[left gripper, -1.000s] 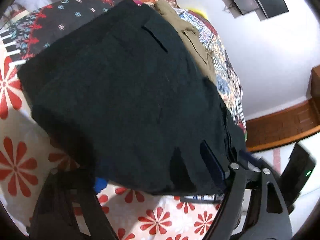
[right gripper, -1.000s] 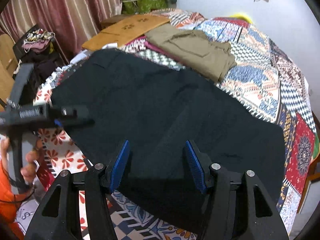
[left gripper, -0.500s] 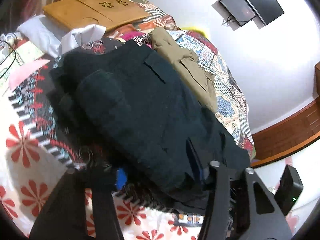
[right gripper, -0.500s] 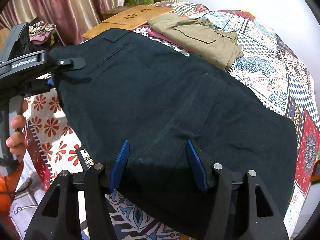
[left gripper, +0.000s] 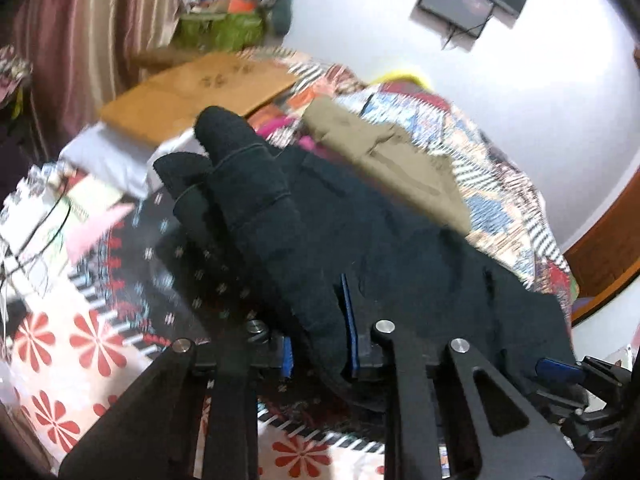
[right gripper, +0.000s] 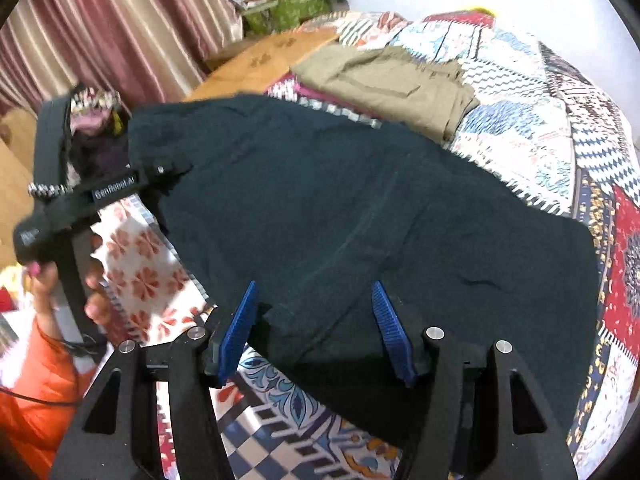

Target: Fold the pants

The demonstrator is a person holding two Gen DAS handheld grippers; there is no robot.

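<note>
**Dark pants on the bed**

The dark pants (right gripper: 360,208) are lying long across the bed (right gripper: 552,128). The left gripper (left gripper: 320,344) is closing its fingers on one bunched corner. The right gripper (right gripper: 316,328) is keeping its fingers half wide around the near edge.

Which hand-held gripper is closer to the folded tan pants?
Neither clearly. Both hand-held grippers sit at the black pants' near edge, and the tan pants lie beyond. The left is closing on bunched black cloth; the right straddles an edge.

Patchwork-quilted bed (right gripper: 532,128): dark pants (right gripper: 360,216), khaki garment (right gripper: 384,76), wooden board (right gripper: 264,60).
</note>
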